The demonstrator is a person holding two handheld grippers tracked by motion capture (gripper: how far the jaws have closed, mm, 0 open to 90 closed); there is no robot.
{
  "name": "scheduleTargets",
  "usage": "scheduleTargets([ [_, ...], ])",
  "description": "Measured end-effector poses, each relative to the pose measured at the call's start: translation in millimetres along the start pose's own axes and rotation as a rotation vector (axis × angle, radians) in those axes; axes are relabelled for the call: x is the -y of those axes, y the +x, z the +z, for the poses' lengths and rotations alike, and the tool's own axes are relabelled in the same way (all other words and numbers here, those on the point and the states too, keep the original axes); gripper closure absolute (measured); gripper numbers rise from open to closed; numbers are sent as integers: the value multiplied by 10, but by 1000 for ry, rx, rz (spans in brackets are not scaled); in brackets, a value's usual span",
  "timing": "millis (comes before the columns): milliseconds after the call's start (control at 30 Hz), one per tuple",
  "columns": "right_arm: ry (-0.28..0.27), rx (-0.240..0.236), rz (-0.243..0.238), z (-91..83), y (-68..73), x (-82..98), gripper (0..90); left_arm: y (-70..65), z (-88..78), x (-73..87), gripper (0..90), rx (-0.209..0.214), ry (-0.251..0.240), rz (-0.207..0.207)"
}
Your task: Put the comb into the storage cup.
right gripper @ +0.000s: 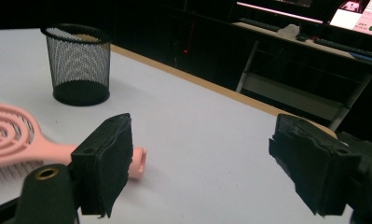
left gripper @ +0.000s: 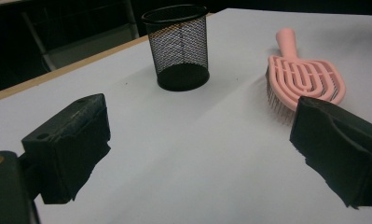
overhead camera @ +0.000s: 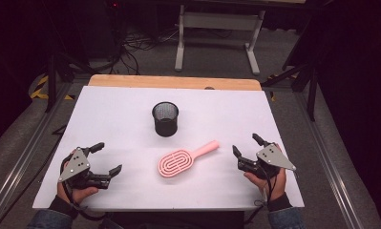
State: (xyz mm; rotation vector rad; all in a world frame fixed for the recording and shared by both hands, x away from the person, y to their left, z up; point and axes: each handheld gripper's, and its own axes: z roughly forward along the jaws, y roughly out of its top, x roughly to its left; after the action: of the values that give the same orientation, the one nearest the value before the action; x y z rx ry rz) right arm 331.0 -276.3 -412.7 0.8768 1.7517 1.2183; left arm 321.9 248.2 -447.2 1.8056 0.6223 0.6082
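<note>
Diagonally: pink hairbrush point(overhead camera: 181, 161), handle toward far right.

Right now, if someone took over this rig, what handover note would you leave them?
Left gripper: open, holds nothing, resting at the near left of the table.
Right gripper: open, holds nothing, at the near right, close to the brush handle's tip.
Pink hairbrush: flat on the table between the grippers, bristles down, handle toward the right gripper.
Black mesh cup: upright behind the brush, looks empty.
Done: nothing visible yet.
Left: probably grasp the brush and stand it in the cup.
</note>
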Motion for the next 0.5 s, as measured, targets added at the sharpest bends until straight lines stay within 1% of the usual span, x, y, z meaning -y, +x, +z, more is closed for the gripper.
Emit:
scheduleTargets([
  [67, -13, -2, 7, 29, 9, -43, 214, 3, -7, 5, 60, -1, 1, -2],
  [133, -12, -3, -4, 59, 24, -66, 233, 6, -9, 6, 60, -2, 1, -3],
  [167, -13, -2, -13, 76, 33, -74, 254, 6, -8, 6, 61, -3, 2, -3],
  [300, -10, -20, -18, 149, 48, -111, 338, -6, 8, 5, 64, -5, 9, 5],
  [400, -13, -43, -12, 193, 48, -145, 446, -9, 17, 4, 64, -6, 12, 10],
  [500, -9, -66, -13, 228, 48, -180, 597, 0, 18, 9, 64, -4, 14, 9],
])
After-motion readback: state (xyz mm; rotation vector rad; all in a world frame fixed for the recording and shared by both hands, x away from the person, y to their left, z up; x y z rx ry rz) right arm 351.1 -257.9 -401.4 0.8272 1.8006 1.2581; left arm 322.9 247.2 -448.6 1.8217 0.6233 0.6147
